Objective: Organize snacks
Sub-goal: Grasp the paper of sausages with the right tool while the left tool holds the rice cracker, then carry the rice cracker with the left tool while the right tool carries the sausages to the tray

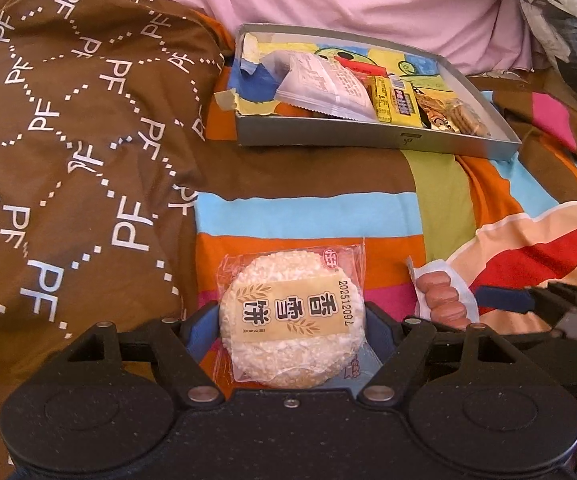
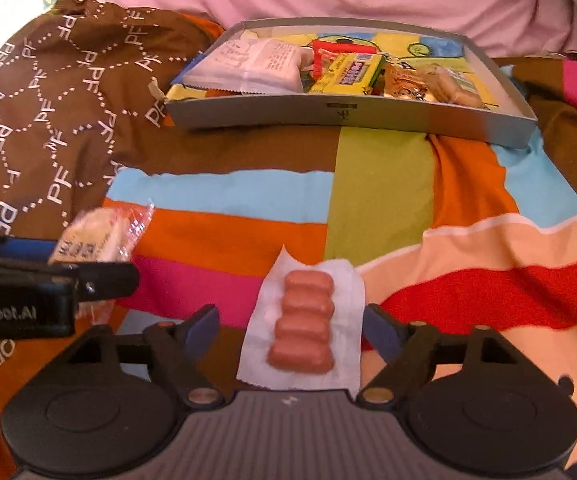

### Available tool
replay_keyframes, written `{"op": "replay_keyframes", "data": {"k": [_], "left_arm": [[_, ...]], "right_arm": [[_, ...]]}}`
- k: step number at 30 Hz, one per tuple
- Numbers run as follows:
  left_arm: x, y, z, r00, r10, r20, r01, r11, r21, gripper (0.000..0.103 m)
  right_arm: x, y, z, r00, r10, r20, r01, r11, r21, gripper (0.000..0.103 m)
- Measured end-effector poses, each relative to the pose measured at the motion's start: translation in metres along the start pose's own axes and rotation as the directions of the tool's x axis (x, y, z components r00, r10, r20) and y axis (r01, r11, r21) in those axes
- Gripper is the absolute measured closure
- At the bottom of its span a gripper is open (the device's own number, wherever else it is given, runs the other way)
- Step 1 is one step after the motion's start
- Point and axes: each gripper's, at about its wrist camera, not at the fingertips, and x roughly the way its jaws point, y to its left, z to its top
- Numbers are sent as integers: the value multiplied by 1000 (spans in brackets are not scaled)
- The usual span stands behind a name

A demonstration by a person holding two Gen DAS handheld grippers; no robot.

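Left gripper (image 1: 292, 332) clamps the rice cracker (image 1: 292, 320); right gripper (image 2: 290, 330) (jaws apart) straddles the sausages (image 2: 304, 330).

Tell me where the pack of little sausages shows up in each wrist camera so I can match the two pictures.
Left wrist view: the sausage pack sits at lower right, beside the rice cracker, with the right gripper reaching it from the right edge.
Right wrist view: it lies bottom centre, between that gripper's own fingers.
Shared landmark: the grey snack box, upper centre in both.
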Motion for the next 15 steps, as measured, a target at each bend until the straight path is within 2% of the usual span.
{"op": "replay_keyframes", "data": {"k": [2, 4, 5, 6, 7, 11, 15], "left_arm": [[-2, 2, 1, 1000, 3, 4, -3, 1000, 2, 26], [-4, 3, 2, 1000, 3, 6, -3, 1000, 3, 26], [-4, 4, 2, 1000, 3, 8, -3, 1000, 4, 26], [-5, 5, 2, 1000, 3, 10, -3, 1000, 4, 26], [-6, 5, 2, 1000, 2, 12, -2, 1000, 3, 26], [-5, 5, 5, 1000, 3, 19, -3, 1000, -2, 26], [-6, 1, 9, 999, 0, 35, 0, 1000, 3, 26]], "right_arm": [[4, 0, -5, 1000, -6, -13, 6, 1000, 28, 17], [13, -6, -8, 999, 23, -31, -20, 997, 80, 17], [12, -8, -8, 1000, 24, -20, -22, 995, 98, 20], [11, -9, -8, 1000, 21, -11, -20, 994, 104, 33], [10, -9, -7, 1000, 23, -9, -22, 995, 94, 36], [7, -10, -7, 999, 43, 3, -43, 996, 74, 45], [-1, -2, -8, 999, 28, 29, -28, 999, -17, 52]]}}
